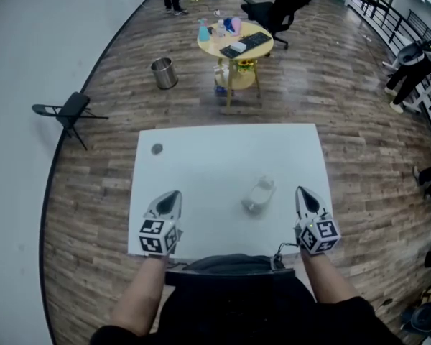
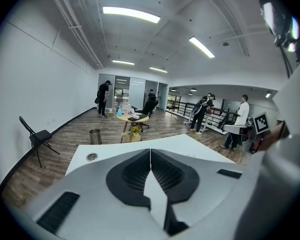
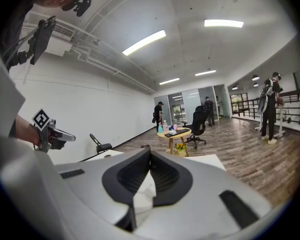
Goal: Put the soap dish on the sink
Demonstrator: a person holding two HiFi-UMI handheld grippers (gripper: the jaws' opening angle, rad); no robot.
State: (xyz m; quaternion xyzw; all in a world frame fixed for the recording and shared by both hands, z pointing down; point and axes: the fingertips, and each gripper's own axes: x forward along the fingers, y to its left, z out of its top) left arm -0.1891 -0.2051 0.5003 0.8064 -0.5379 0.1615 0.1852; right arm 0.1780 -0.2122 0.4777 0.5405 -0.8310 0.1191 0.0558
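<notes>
- We hold 2 grippers at the near edge of the white table (image 1: 201,157), the left gripper (image 1: 174,194) near the left corner and the right gripper (image 1: 302,190) near the right one.
- Each gripper's own view shows its jaws pressed together with nothing between them, so both are closed and empty.
- A small white piece (image 1: 259,195) sits on the table right of centre, nearer the right gripper but well apart from both. We take it for the soap dish.
- It is too small for us to tell whether it is the dish alone or a dish resting on something. We can make out no separate sink.
- A round grommet (image 1: 156,149) lies far left on the table, clear of everything.
- This scene fits 2 stages: grippers waiting ahead of a pickup, or drawn back after the dish has been set down.
- In our judgement, doing well in either case means keeping both grippers low, steady and clear of the piece, since a light dish on a smooth top would slide at a nudge.
</notes>
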